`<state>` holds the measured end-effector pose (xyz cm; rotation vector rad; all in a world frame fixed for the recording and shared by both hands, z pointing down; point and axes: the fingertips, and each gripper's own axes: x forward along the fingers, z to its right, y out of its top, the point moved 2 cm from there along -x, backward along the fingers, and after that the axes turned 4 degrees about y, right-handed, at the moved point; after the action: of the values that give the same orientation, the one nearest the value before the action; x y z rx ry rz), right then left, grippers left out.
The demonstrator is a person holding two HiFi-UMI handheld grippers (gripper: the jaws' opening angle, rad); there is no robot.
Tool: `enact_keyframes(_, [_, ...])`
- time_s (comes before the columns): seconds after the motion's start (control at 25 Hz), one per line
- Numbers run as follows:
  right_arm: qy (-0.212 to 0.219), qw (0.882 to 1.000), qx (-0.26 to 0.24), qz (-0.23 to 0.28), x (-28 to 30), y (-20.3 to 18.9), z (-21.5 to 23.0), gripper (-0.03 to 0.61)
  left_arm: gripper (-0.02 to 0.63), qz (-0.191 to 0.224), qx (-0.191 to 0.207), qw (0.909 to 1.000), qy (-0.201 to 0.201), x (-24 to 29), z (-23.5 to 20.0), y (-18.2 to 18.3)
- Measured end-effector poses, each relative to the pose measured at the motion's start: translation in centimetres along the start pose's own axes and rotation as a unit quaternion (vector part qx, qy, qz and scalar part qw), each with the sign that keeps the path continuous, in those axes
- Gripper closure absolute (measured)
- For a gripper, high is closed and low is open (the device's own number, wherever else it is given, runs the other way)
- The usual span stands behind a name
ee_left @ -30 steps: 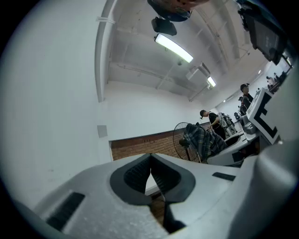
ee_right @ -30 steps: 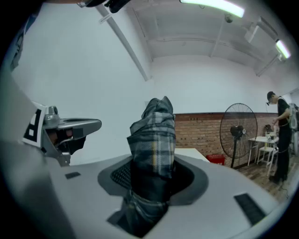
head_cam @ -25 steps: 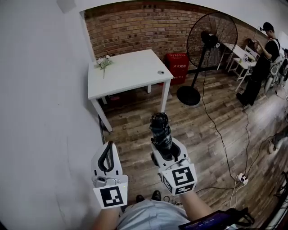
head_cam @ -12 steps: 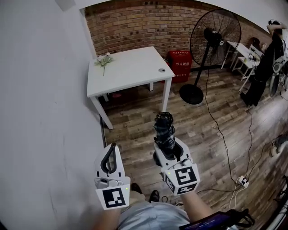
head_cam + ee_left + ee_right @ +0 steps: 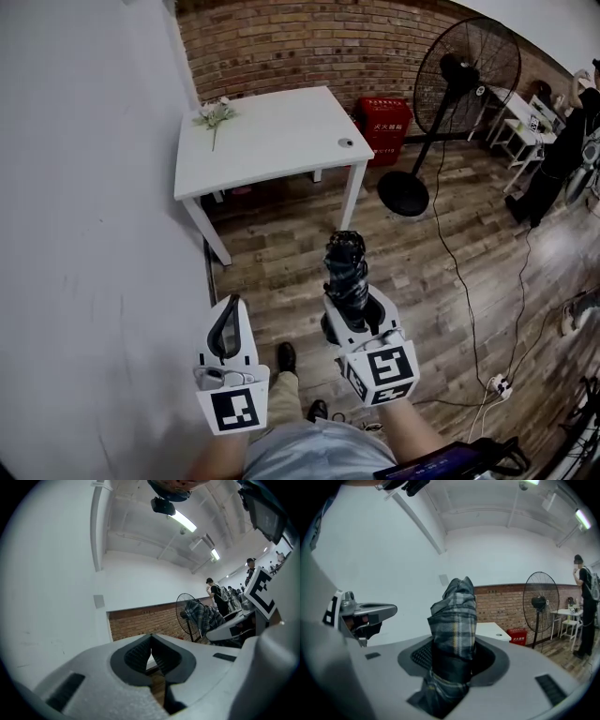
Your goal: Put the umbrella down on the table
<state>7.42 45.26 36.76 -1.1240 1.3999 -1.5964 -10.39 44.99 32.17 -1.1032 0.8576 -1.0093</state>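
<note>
At the far left the left gripper (image 5: 231,306) is held out level beside the white wall, its fingers pressed together with nothing between them, so it has no part in the carry and would do best to stay clear. Ahead and above it in the head view stands the white counter (image 5: 272,141), well apart from both grippers, with bare wooden floor (image 5: 281,253) between. A sprig of flowers (image 5: 215,115) lies near the counter's far left corner and a small round object (image 5: 346,143) sits by its right edge. To the right, the right gripper (image 5: 354,317) has its fingers clamped on the folded plaid umbrella (image 5: 345,267), which sticks out forward past the fingertips and is in the air, not yet over the counter. The step in hand looks like the approach. Done well, it would bring the umbrella over the bare middle of the top, between sprig and round object. It would then be lowered until its length rests flat, and the fingers parted only once the surface bears it. A rolled umbrella may turn over, so a spot away from the edge seems wiser. Farther right stand a red box (image 5: 384,127), a pedestal fan (image 5: 466,70) and a person (image 5: 562,159). The umbrella's handle end is hidden inside the right gripper. The round object is too small to name, and the holder's arms are cut off at the lower edge.
</note>
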Motion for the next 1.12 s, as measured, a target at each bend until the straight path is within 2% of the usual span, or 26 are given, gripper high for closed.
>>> enact_keyframes(0.28, [0.002,1.000,0.001,-0.006,9.2,0.4,2.2,0.383,0.604,-0.015,0.009,0.9999,-0.003,8.6,-3.7,-2.7])
enact_keyframes(0.68, [-0.007,1.000,-0.010,0.005,21.2,4.0,4.4,0.382,0.604,0.005,0.013,0.9999,-0.001,19.4,-10.3,-3.2])
enact_keyframes(1.12, [-0.023,0.998,-0.032,0.040,27.2,8.9,6.2,0.382,0.604,0.042,0.006,0.9991,-0.001,26.3,-14.1,-1.6])
